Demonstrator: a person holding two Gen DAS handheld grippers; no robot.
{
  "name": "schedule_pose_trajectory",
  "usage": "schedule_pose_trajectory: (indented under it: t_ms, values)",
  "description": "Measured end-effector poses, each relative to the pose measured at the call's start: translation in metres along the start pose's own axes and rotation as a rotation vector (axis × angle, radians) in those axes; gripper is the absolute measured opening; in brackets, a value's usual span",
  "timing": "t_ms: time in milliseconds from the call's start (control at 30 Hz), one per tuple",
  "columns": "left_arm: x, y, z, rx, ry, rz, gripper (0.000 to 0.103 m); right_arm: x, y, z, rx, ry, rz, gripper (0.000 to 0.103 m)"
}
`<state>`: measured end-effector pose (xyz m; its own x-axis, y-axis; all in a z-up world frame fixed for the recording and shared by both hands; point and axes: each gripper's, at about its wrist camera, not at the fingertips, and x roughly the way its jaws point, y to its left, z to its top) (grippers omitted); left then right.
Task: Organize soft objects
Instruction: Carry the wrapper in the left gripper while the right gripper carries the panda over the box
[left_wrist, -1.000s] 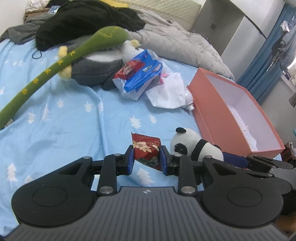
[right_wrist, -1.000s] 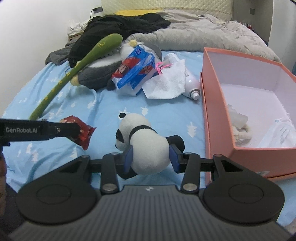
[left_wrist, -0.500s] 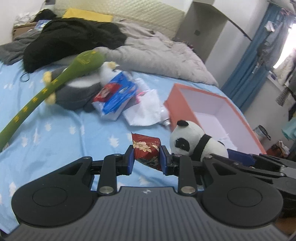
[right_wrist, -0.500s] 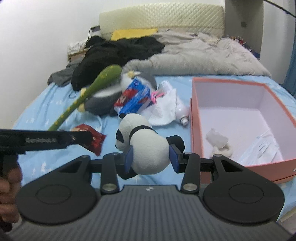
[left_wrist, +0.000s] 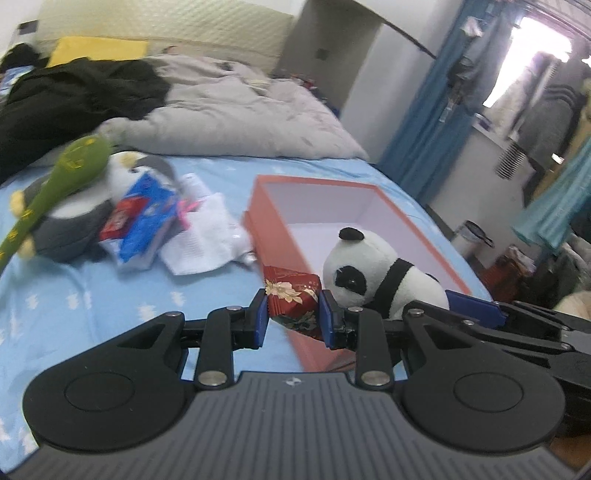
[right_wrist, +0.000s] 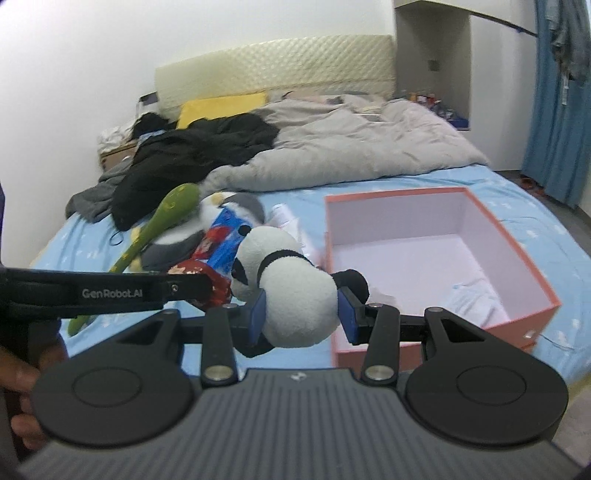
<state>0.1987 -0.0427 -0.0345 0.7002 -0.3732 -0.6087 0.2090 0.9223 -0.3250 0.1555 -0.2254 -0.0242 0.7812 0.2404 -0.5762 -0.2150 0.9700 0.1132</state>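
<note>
While both hands hang above the bed (right_wrist: 524, 192), the left claw (left_wrist: 291, 319) pinches a red snack packet (left_wrist: 293, 304) and the right claw (right_wrist: 301, 314) squeezes a panda plush (right_wrist: 291, 295) round its belly, beside the open pink box (right_wrist: 532, 273). The plush looks light and yielding, best held at mid-body; the crinkly packet probably slips, so its flat faces suit the pads.

A bed (right_wrist: 517, 192) with a blue patterned sheet is seen against a white wall (right_wrist: 92, 55). A quilted cream headboard (right_wrist: 273, 70) is set at 12 o'clock, blue curtains (right_wrist: 554, 103) at 2 o'clock; daylight is admitted there.
</note>
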Motion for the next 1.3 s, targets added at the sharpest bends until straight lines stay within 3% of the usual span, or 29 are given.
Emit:
schedule_pose_trajectory:
  t_ms: [300, 533, 933, 1300]
  values:
    - [0.018, -0.036, 0.004, 0.046, 0.039, -0.098, 0.033, -0.032, -0.032, -0.011, 0.073, -0.041, -0.109, 0.045]
    - [0.048, -0.052, 0.027, 0.115, 0.037, -0.111, 0.033, -0.029, -0.055, -0.009, 0.107, -0.053, -0.152, 0.045]
    - [0.151, -0.057, 0.082, 0.143, 0.137, -0.124, 0.033, 0.037, -0.109, 0.022, 0.151, 0.014, -0.178, 0.045]
    - [0.242, -0.070, 0.102, 0.177, 0.278, -0.074, 0.033, 0.110, -0.154, 0.038, 0.238, 0.184, -0.176, 0.045]
